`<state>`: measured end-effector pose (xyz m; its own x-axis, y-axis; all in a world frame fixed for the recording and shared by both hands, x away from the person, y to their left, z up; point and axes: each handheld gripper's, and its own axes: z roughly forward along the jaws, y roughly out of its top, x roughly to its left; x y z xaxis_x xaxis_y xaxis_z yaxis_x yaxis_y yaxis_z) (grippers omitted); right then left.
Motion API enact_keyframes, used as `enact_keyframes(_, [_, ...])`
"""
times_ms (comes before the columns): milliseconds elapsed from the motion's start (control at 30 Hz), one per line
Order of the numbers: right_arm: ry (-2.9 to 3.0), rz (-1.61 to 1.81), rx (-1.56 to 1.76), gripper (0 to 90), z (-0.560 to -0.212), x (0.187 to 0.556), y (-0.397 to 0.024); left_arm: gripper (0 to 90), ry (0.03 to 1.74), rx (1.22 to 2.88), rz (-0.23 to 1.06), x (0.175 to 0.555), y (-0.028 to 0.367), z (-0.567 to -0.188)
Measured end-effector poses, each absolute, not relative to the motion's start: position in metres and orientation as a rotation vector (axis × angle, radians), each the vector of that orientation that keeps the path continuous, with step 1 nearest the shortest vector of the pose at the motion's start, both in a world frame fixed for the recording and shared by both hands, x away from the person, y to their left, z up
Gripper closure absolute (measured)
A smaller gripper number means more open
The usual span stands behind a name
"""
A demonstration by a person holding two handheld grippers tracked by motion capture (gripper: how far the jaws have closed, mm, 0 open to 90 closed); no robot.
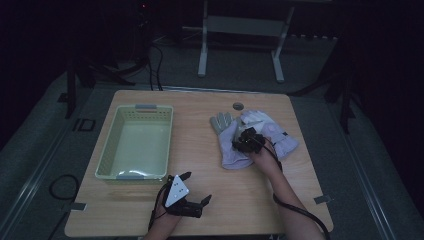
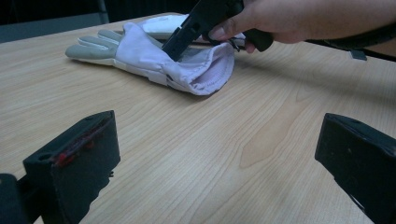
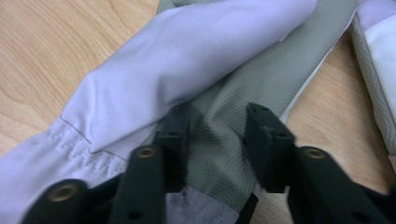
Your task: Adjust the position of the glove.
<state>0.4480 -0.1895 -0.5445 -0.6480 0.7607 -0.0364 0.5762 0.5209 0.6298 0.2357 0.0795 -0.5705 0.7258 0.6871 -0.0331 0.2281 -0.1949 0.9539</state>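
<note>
So the right hand-held gripper is down on the nearer glove, which lies on the wooden desk a bit right of centre. In the right gripper view its two black jaws have a bunched fold of the glove's grey palm fabric pinched between them. That grey stuff has a fine pebbled, grippy-looking weave, while the rest of the glove is smooth pale lavender-white cloth with a zigzag-stitched elastic band at the wrist. From the left gripper view you can see the cuff gaping open like a soft tube, and the grey fingers lie flat pointing away.

A second glove of the same kind lies just beside it, further right, and the two touch or overlap.

The left hand-held gripper hovers near the front edge of the desk, jaws spread wide with nothing but bare wood grain between them. Its chunky black pads are blocky and matte.

Left of the gloves, well apart from them, sits a pale green plastic basket, rectangular, with perforated walls and grey handle strips.
</note>
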Motion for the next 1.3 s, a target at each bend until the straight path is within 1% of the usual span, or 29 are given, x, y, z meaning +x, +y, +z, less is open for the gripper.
enact_keyframes(133, [2.427, 0.839, 1.186, 78.3, -0.543, 0.446, -0.183, 0.0, 0.727, 1.76, 0.492, 0.236, 0.079, -0.57])
enact_keyframes(233, [2.388, 0.843, 1.242, 82.0, -0.54, 0.443, -0.176, 0.0, 0.728, 1.759, 0.49, 0.236, 0.079, -0.57])
enact_keyframes(267, [2.358, 0.872, 1.285, 84.9, -0.537, 0.441, -0.175, 0.0, 0.728, 1.759, 0.49, 0.236, 0.079, -0.57])
enact_keyframes(333, [2.339, 0.921, 1.303, 86.4, -0.532, 0.437, -0.173, 0.0, 0.727, 1.76, 0.491, 0.236, 0.079, -0.57])
enact_keyframes(600, [2.262, 1.077, 1.337, 87.4, -0.496, 0.415, -0.176, 0.0, 0.731, 1.756, 0.494, 0.235, 0.079, -0.571])
enact_keyframes(667, [2.249, 1.11, 1.348, 87.4, -0.492, 0.411, -0.178, 0.0, 0.732, 1.757, 0.497, 0.236, 0.079, -0.57])
enact_keyframes(700, [2.235, 1.158, 1.35, 87.4, -0.483, 0.403, -0.181, 0.0, 0.728, 1.757, 0.503, 0.236, 0.08, -0.57])
enact_keyframes(800, [2.216, 1.195, 1.325, 87.4, -0.47, 0.39, -0.181, 0.0, 0.731, 1.756, 0.504, 0.236, 0.08, -0.57])
enact_keyframes(933, [2.19, 1.211, 1.304, 87.4, -0.46, 0.371, -0.181, 0.0, 0.731, 1.753, 0.505, 0.235, 0.079, -0.57])
enact_keyframes(1067, [2.186, 1.223, 1.314, 87.3, -0.462, 0.359, -0.182, 0.0, 0.73, 1.757, 0.508, 0.235, 0.079, -0.57])
enact_keyframes(1133, [2.204, 1.202, 1.338, 87.3, -0.479, 0.351, -0.18, 0.0, 0.728, 1.757, 0.509, 0.235, 0.079, -0.57])
enact_keyframes(1200, [2.243, 1.187, 1.34, 87.3, -0.492, 0.351, -0.177, 0.0, 0.728, 1.756, 0.509, 0.235, 0.079, -0.57])
enact_keyframes(1233, [2.243, 1.187, 1.34, 87.3, -0.492, 0.351, -0.177, 0.0, 0.728, 1.756, 0.509, 0.235, 0.079, -0.57])
enact_keyframes(1300, [2.287, 1.157, 1.363, 87.3, -0.509, 0.352, -0.174, 0.0, 0.728, 1.759, 0.509, 0.235, 0.079, -0.57])
